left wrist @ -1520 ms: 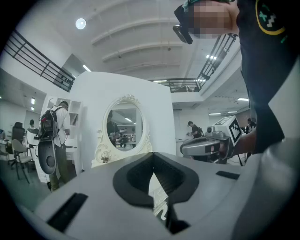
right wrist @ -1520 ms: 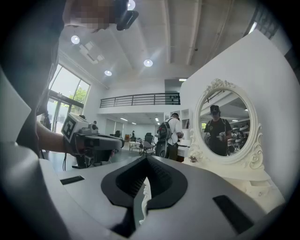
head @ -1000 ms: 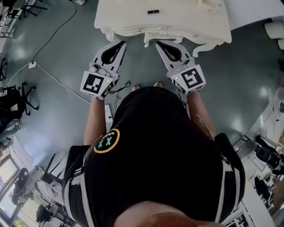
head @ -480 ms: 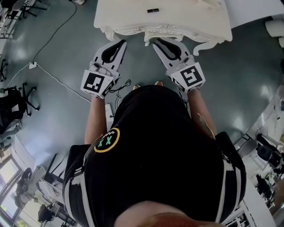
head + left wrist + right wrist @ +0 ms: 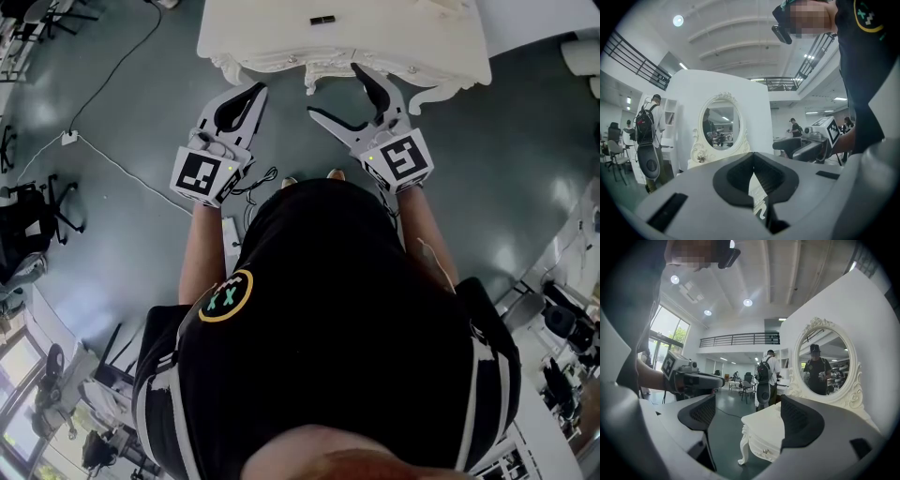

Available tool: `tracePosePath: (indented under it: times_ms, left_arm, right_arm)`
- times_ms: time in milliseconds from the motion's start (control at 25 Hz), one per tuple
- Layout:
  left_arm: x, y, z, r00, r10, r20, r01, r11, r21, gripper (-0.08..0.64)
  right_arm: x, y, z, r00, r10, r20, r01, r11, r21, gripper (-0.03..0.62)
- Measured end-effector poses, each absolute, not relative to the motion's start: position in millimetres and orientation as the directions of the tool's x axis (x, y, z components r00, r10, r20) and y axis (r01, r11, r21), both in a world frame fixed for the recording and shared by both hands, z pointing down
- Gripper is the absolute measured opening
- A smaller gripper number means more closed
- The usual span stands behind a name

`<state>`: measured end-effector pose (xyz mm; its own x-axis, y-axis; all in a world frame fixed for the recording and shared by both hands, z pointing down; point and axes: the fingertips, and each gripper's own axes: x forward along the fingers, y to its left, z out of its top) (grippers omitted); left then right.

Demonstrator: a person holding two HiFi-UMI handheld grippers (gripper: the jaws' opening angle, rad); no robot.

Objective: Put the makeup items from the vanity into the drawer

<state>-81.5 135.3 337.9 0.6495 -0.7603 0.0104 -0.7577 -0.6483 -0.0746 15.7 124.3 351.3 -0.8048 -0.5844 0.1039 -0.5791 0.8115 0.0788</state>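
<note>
White carved desk (image 5: 272, 37), small black makeup item (image 5: 323, 22) lying on top near its front edge, left gripper (image 5: 255, 92) fingers pressed together, empty, just off that edge, right gripper (image 5: 335, 91) fingers opening wide, nothing between them, at the front edge

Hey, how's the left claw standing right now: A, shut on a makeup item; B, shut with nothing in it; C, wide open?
B: in the left gripper view the left claw has its jaws meeting at the tips, with nothing between them.
</note>
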Motion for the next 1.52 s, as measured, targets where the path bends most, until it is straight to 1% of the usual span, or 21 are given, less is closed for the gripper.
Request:
tracePosePath:
  times_ms: [120,240,840,1040,1280,1520]
  left_arm:
    - [-80.5,137.6,337.2,0.65,-0.76,0.011,-0.757,-0.649,-0.075,0.02]
    - [-79.3,138.4,338.4,0.649,-0.761,0.013,-0.758,-0.648,-0.077,0.02]
    - [-66.2,140.5,338.5,0.652,-0.758,0.023,-0.754,-0.651,-0.087,0.02]
    - [-45.2,140.5,339.5,0.656,-0.753,0.043,-0.748,-0.657,-0.096,0.02]
    - [-22.2,138.3,340.0,0.61,-0.791,0.044,-0.787,-0.611,-0.078,0.02]
    - [-6.2,124.7,352.8,0.607,-0.791,0.081,-0.789,-0.611,-0.065,0.02]
  right_arm:
    - [16.6,124.1,350.3,-0.801,-0.588,0.108,-0.582,0.809,0.088,0.51]
    - [18.7,122.0,352.6,-0.8,-0.59,0.107,-0.586,0.807,0.073,0.598]
    - [35.6,122.3,358.0,-0.792,-0.6,0.114,-0.598,0.8,0.056,0.6]
    - [56.4,122.0,363.7,-0.795,-0.595,0.116,-0.594,0.803,0.046,0.6]
    - [86.4,117.2,371.5,-0.814,-0.567,0.127,-0.568,0.822,0.033,0.6]
    - [102.7,100.6,380.5,-0.818,-0.558,0.136,-0.561,0.828,0.023,0.6]
